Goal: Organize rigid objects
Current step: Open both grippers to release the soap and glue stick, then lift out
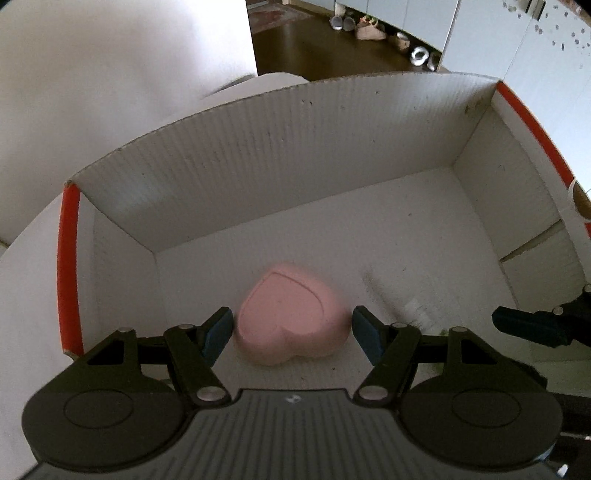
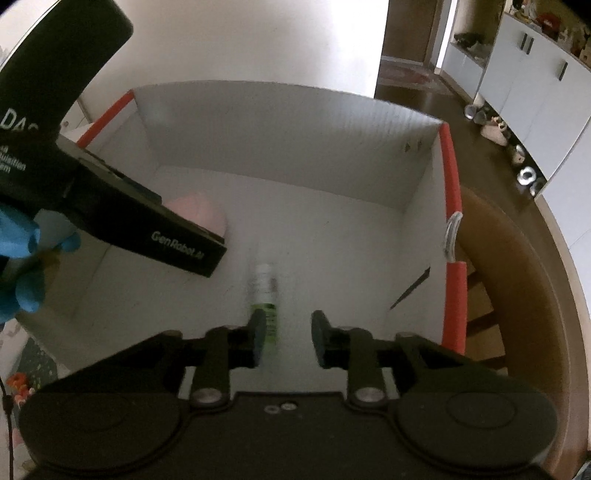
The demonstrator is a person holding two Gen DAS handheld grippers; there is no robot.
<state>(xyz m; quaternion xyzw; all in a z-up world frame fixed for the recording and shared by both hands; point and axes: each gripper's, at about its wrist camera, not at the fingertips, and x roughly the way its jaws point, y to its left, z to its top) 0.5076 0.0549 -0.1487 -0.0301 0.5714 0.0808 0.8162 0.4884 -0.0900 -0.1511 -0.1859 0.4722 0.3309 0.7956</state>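
A pink heart-shaped box [image 1: 291,317] lies on the floor of a white cardboard box with red edges [image 1: 258,155]. My left gripper [image 1: 291,334] is open, its blue-padded fingers on either side of the heart, not touching it. In the right wrist view the heart [image 2: 199,214] is partly hidden behind the left gripper's body [image 2: 147,229]. A small white and green bottle [image 2: 266,295] lies on the box floor. My right gripper [image 2: 288,338] is open, just above and to the right of the bottle. Its tip also shows in the left wrist view [image 1: 532,325].
The cardboard box [image 2: 295,140] stands on a white surface beside a brown round table [image 2: 517,277]. Shoes [image 1: 369,29] lie on the dark floor by white cabinets [image 2: 535,81] behind. A blue-gloved hand [image 2: 18,266] holds the left gripper.
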